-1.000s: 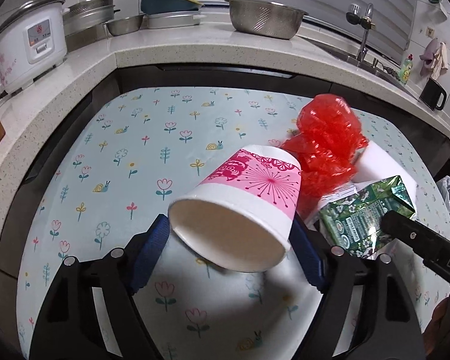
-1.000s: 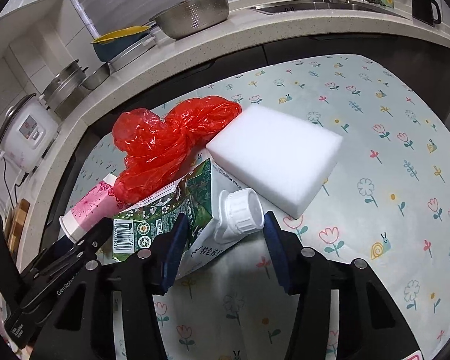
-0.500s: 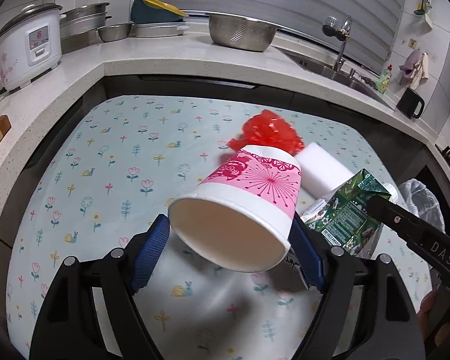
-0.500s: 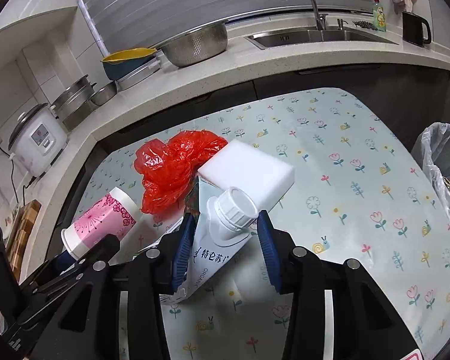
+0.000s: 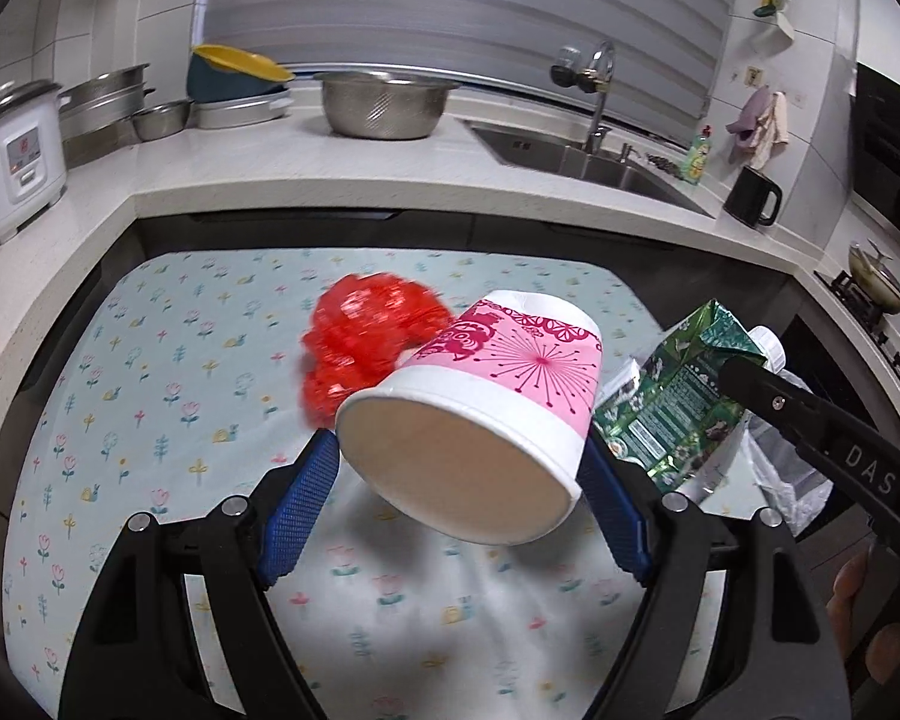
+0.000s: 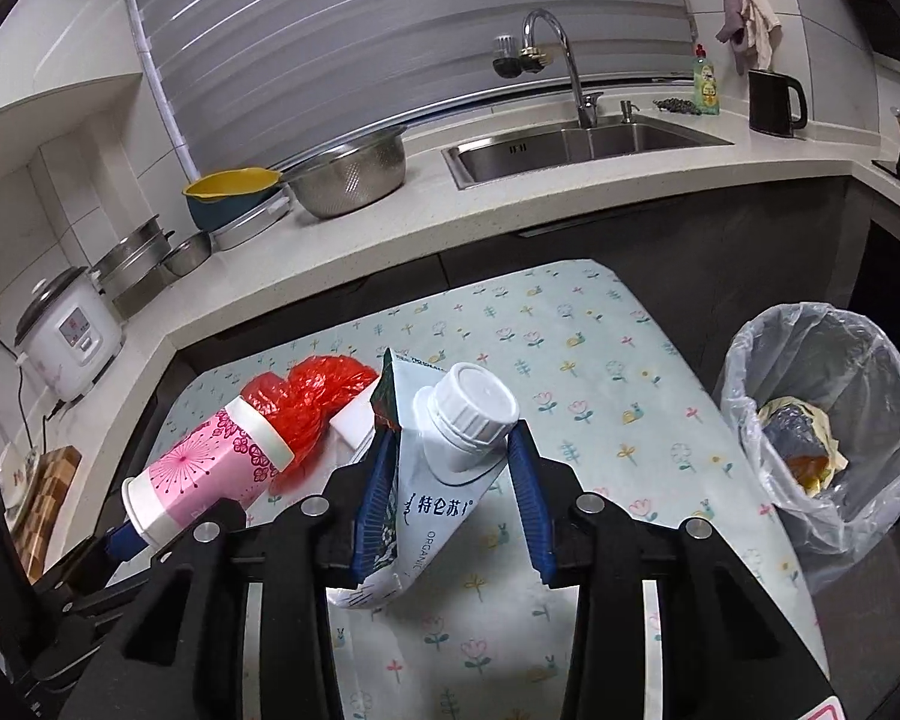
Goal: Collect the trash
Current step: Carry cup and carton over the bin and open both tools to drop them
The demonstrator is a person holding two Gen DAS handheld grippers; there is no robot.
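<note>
2 grippers are loaded above the floral tablecloth (image 6: 600,372): the left gripper (image 5: 459,480) clamps a pink paper cup (image 5: 486,402) lying sideways, and the right gripper (image 6: 450,480) pinches a crushed milk carton (image 6: 426,468). A red plastic bag (image 5: 366,342) lies on the cloth beside a white foam block (image 6: 354,420). Around them run a pale countertop (image 6: 390,228), a steel sink (image 6: 570,147), and a lined trash bin (image 6: 822,414) off the table's right edge.

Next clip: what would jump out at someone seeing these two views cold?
First, each gripper is already loaded: the left gripper holds a pink-and-white paper cup mouth-first toward its camera, and the right gripper pinches a crumpled green milk carton below its white cap. Next, the crumpled red plastic bag on the floral tablecloth, and the lined trash bin off the table's right edge.
</note>
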